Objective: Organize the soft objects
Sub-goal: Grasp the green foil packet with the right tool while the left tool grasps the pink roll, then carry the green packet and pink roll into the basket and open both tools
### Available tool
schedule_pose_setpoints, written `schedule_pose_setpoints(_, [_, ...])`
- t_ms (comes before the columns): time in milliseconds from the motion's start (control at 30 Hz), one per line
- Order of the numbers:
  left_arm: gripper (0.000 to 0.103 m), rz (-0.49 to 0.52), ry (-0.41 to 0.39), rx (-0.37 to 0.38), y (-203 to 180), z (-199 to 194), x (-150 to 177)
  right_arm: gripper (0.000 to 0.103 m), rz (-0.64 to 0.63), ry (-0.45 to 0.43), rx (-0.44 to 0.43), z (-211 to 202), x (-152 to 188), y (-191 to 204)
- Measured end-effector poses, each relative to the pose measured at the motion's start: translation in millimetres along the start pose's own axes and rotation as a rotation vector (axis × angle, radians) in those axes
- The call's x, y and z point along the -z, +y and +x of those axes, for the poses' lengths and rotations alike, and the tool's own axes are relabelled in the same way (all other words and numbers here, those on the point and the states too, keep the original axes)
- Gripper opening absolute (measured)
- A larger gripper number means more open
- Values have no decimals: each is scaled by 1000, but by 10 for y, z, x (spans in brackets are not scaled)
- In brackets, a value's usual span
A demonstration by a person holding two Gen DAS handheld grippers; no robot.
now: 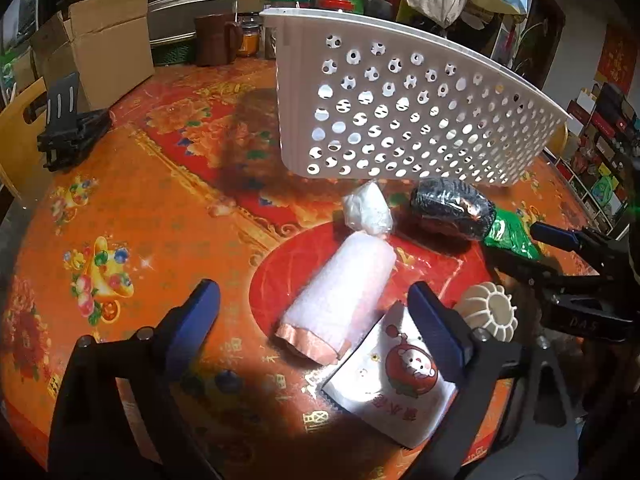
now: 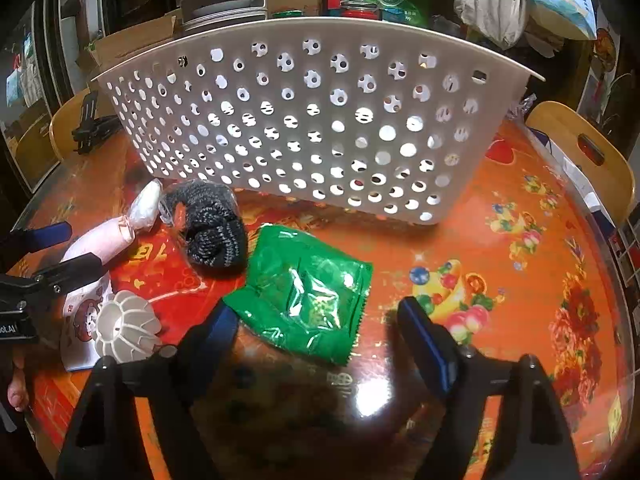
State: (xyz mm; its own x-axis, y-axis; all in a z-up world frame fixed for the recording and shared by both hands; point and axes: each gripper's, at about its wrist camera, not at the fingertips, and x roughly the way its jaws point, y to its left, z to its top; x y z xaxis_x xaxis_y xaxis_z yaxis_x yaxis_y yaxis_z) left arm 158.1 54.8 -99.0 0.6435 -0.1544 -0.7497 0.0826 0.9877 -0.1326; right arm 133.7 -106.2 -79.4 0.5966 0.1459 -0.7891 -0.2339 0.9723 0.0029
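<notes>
A pink soft roll (image 1: 340,296) with a white plastic-wrapped end (image 1: 368,208) lies on the orange table between the fingers of my left gripper (image 1: 314,304). That gripper is open, its pads clear of the roll. A white cartoon packet (image 1: 388,372) lies under its right finger. My right gripper (image 2: 318,318) is open around the near end of a green foil packet (image 2: 308,300). A black knit bundle in clear wrap (image 2: 212,232) sits just behind the green packet. The white perforated basket (image 2: 320,120) stands behind all of them.
A white ribbed plastic piece (image 2: 126,328) rests between the two grippers. A cardboard box (image 1: 104,48), a black stand (image 1: 72,132) and a brown mug (image 1: 214,38) are at the far left. A wooden chair back (image 2: 588,152) rises at the table's right edge.
</notes>
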Motion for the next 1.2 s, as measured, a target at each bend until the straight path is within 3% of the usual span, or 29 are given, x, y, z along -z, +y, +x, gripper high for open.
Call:
schedule_pose_setpoints(100, [74,12,13,-6,-28,30,6,63,-3,-15,-2,-25,23,18])
schedule_pose_setpoints(233, [64,34,12,-18,-76,31,18,56,0,-28,-7,-60,43,20])
schedule_pose_setpoints(300, [51,52,6,-14,-117,20,27,48,-3,-31,-13,-70,46,17])
schedule_pose_setpoints(367, [42,61,-1,-10,-140,9,34,47,-5,-35,-17,-78,47,16])
schedule_pose_setpoints(733, [33,29,-49,33,-69,-90,58,40,33,-56,-90,-145,85,-66])
schedule_pose_setpoints(1200, [30,49,-71,23,-105,-163,88,40,66,-126,-80,-407,113,-237])
